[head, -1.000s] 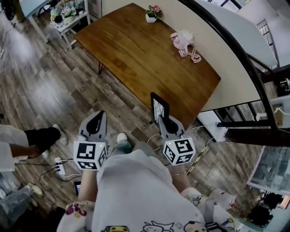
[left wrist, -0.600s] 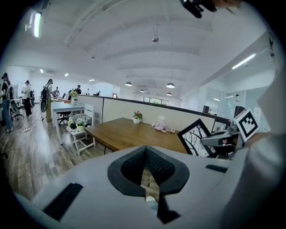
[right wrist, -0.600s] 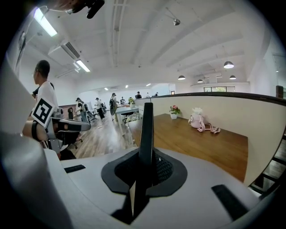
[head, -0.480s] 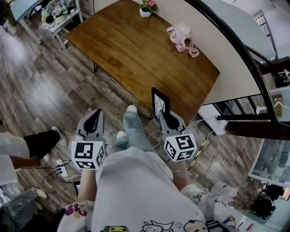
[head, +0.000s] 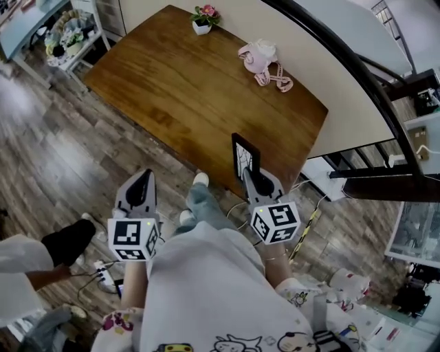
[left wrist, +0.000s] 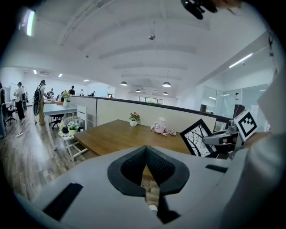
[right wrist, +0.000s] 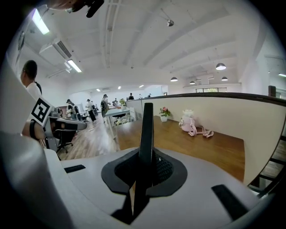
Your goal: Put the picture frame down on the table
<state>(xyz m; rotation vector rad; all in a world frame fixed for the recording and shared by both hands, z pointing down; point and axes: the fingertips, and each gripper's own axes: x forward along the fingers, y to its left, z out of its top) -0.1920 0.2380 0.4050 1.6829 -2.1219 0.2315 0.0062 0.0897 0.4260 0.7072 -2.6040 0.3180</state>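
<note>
**Frame in the air at the table's near edge, not yet down**

Lower left of the head view, the left gripper [head: 142, 180] hangs over the floor, its jaws closed together with nothing between them. Across the upper middle spreads the wooden table [head: 172, 89], mostly bare, with a pink toy [head: 260, 56] and a small flower pot [head: 203, 19] up by the wall. Just right of centre, the picture frame [head: 245, 157] stands upright off the table, its lower edge clamped in the right gripper [head: 250, 177]. This looks like the carry-in. The next move, I'd say, is to reach over the bare wood, lower the frame until it rests, then ease the jaws apart.
</note>
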